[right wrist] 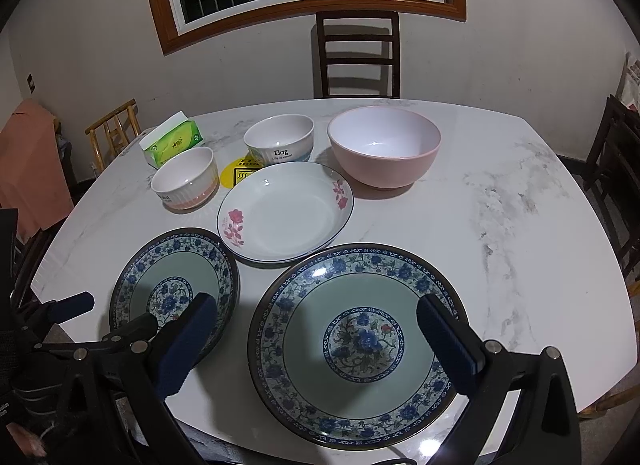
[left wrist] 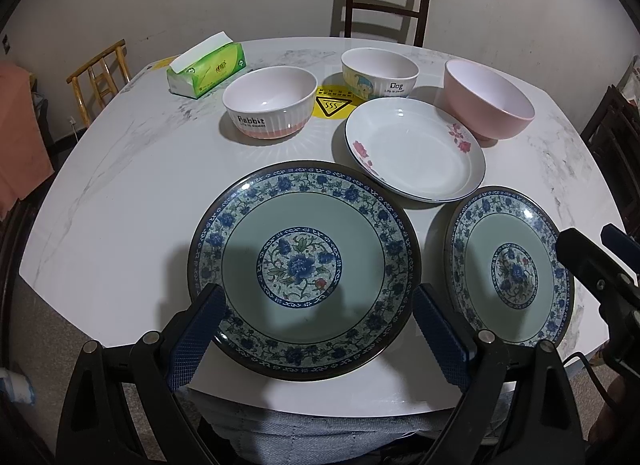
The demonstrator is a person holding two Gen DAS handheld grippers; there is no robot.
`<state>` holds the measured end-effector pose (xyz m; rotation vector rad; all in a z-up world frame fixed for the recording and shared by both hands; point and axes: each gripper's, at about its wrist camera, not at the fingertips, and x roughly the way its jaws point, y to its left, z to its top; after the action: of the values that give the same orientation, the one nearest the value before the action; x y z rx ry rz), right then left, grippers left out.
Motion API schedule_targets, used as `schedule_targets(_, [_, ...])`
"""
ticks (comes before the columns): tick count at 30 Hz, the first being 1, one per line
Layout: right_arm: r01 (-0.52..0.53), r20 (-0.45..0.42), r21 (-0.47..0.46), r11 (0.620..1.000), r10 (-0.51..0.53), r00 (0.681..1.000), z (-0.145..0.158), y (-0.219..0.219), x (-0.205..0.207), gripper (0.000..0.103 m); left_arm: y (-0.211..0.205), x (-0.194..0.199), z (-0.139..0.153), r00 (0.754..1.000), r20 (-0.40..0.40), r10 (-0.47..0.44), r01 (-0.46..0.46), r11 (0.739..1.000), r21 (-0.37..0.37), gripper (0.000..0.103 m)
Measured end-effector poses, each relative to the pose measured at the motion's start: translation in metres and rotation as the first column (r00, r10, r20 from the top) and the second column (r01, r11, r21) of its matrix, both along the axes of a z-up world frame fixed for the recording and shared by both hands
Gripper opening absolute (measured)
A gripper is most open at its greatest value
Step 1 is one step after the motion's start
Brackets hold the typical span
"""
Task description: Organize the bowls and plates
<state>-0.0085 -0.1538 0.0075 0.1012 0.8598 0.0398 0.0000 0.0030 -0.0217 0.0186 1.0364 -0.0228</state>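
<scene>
dim overhead light, fisheye-warped edges

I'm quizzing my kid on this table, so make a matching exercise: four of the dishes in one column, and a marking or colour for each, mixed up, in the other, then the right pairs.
Things:
1. ribbed bowl
2. cartoon bowl
3. big bowl
4. white plate

Features:
A. plain pink outside
B. the word Dog
C. pink flowers on the rim
D. the word Rabbit

Pairs: 1-D, 2-B, 3-A, 4-C
</scene>
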Motion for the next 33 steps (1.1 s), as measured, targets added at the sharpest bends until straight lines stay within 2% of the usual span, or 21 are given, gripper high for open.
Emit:
schedule_targets(12, [0.002,-0.008,0.008,1.0,-0.002,1.0,0.0002,-0.0009,0.0009,0.097,0.0009,-0.0003,0.001,1.0,0.0,-0.002,0.002,1.0,-0.002,0.093])
schedule_targets(23, [-0.001,-0.009,0.011,1.0,0.001,1.0,0.0003,-0.0006,0.001,0.097,0.0029,0.0001,0.0026,1.0,-0.002,0.001,-0.001,1.0,-0.001,0.092])
schedule_targets(33, [-0.012,-0.009,0.02,1.0,0.012,1.0,-0.0018,0.0007,-0.0006,0.097,0.0046,0.0018,0.0022,1.0,-0.009,0.0,0.0,1.0,-0.006,0.085])
